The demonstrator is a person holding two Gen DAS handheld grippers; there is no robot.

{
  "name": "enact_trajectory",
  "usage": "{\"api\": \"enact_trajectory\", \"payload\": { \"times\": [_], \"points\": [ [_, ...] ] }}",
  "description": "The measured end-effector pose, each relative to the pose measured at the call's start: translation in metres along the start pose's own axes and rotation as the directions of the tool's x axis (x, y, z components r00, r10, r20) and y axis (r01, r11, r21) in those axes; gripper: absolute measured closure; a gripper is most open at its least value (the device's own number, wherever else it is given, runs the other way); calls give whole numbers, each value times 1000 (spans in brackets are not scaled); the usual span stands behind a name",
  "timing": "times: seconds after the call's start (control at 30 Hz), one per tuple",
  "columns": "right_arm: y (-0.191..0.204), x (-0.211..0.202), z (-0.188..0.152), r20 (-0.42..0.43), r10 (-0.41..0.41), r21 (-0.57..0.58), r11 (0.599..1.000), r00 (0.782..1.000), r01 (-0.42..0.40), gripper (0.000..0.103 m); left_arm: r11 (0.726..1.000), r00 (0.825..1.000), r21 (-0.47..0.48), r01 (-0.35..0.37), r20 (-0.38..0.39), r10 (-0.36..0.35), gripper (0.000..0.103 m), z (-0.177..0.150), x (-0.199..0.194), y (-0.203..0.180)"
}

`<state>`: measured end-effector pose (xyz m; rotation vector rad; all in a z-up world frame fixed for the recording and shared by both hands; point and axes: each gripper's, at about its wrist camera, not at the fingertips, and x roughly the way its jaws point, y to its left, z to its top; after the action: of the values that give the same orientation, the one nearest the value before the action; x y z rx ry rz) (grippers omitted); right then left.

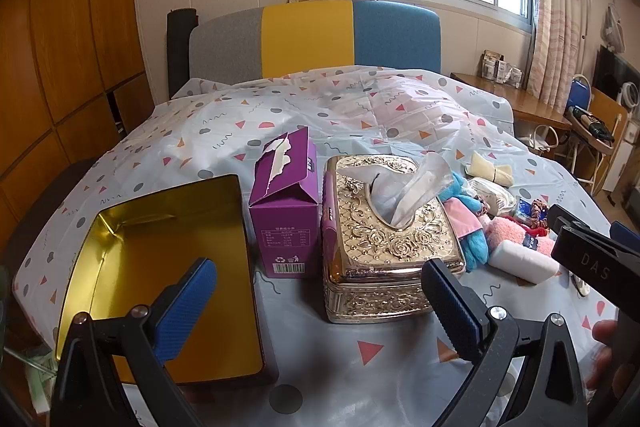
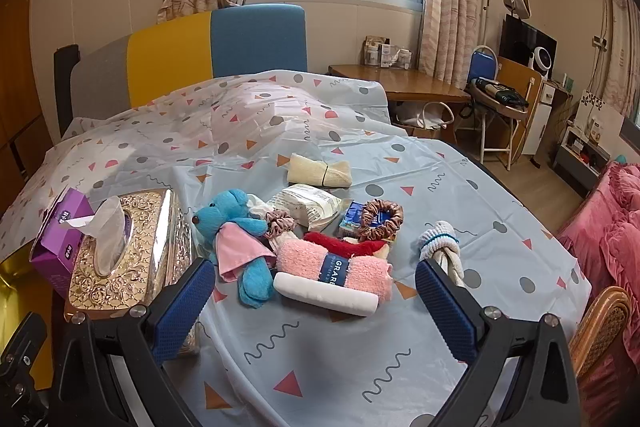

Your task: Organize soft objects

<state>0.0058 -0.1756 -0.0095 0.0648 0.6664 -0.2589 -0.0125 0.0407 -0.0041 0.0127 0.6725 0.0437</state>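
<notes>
A pile of soft things lies on the patterned sheet: a blue plush toy (image 2: 236, 227) with a pink cloth, a pink fluffy roll (image 2: 332, 265), a white roll (image 2: 326, 293), a red cloth (image 2: 340, 243), scrunchies (image 2: 380, 219), a cream bundle (image 2: 320, 171), a knotted white sock (image 2: 440, 247). An open gold tin (image 1: 160, 267) sits at the left. My left gripper (image 1: 320, 303) is open and empty, above the tin and the ornate tissue box (image 1: 384, 239). My right gripper (image 2: 316, 303) is open and empty, just short of the white roll.
A purple carton (image 1: 286, 203) stands between the tin and the tissue box. A plastic packet (image 2: 308, 207) lies in the pile. The right gripper's body (image 1: 592, 259) shows at the left view's right edge. A wicker chair (image 2: 600, 323) and pink bedding (image 2: 608, 227) stand at the right.
</notes>
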Motion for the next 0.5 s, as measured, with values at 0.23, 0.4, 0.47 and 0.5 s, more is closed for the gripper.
{"api": "enact_trajectory", "payload": {
  "times": [0.23,0.4,0.47,0.5],
  "points": [
    [-4,2,1,-1,-3,6,1000,1000,3,1,1000,1000,4,0,-1,0,0,0,0,-1],
    [-8,3,4,3,-5,11,1000,1000,5,1,1000,1000,8,0,-2,0,0,0,-1,-3],
    [-10,4,7,7,-7,14,1000,1000,7,1,1000,1000,10,2,-3,-2,0,0,-2,-4],
    [-11,4,8,9,-8,17,1000,1000,8,1,1000,1000,11,1,-4,-1,0,0,-1,-4]
  ]
}}
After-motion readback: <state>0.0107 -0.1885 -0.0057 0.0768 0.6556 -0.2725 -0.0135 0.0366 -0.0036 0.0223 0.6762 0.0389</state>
